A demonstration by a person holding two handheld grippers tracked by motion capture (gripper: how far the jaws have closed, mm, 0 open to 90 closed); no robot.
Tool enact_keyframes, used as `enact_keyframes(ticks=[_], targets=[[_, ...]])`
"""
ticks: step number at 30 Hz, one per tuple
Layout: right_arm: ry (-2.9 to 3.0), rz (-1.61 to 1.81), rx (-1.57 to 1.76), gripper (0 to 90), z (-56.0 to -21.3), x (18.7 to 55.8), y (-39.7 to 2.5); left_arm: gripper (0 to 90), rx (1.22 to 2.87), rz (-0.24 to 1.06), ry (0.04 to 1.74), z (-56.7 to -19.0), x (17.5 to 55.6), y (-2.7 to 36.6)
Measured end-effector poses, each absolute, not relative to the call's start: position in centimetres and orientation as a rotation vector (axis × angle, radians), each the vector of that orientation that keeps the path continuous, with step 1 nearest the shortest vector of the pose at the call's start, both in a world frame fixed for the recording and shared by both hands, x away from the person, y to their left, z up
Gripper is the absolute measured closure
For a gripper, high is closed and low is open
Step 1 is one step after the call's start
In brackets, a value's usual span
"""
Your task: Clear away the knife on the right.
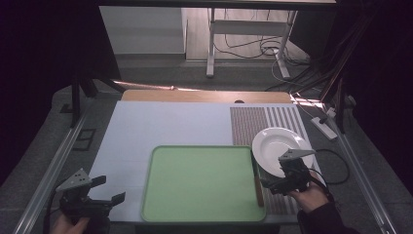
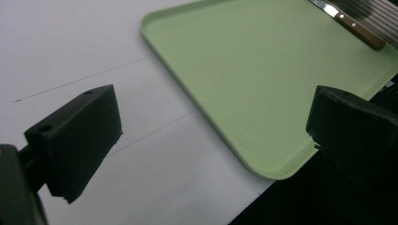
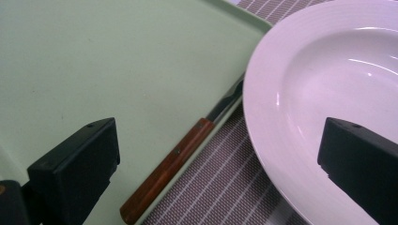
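a pale blue table cover carries a green tray, with a striped placemat to its right. a white plate sits on the placemat, its rim over the tray's right edge, and a wooden-handled knife lies along that edge, blade tip tucked under the plate. the right gripper hovers above the knife handle and plate rim, jaws wide apart; the left gripper waits by the tray's near-left corner, jaws also apart (nothing between them). risk: closing low here could catch the plate rim and tip or drag it, or roll the thin handle off the tray lip. the blade is largely hidden beneath the plate, and the handle seems to rest on the tray's rim, though the dim light leaves that uncertain.
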State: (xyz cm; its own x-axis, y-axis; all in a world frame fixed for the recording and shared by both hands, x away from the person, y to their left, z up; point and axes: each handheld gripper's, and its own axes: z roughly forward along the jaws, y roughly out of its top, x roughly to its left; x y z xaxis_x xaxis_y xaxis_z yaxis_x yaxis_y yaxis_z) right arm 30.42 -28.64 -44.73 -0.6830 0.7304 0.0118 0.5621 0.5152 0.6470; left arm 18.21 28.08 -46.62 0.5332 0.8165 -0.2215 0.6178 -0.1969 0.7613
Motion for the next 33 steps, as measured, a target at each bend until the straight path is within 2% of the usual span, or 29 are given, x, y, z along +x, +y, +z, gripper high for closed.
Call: enact_keyframes(ticks=[33], targets=[[2.324, 0.933, 1.178, 0.0, -44.1, 26.7, -32.7, 3.4, 1.909, 0.292, 1.171, -46.6, 18.2, 28.1]])
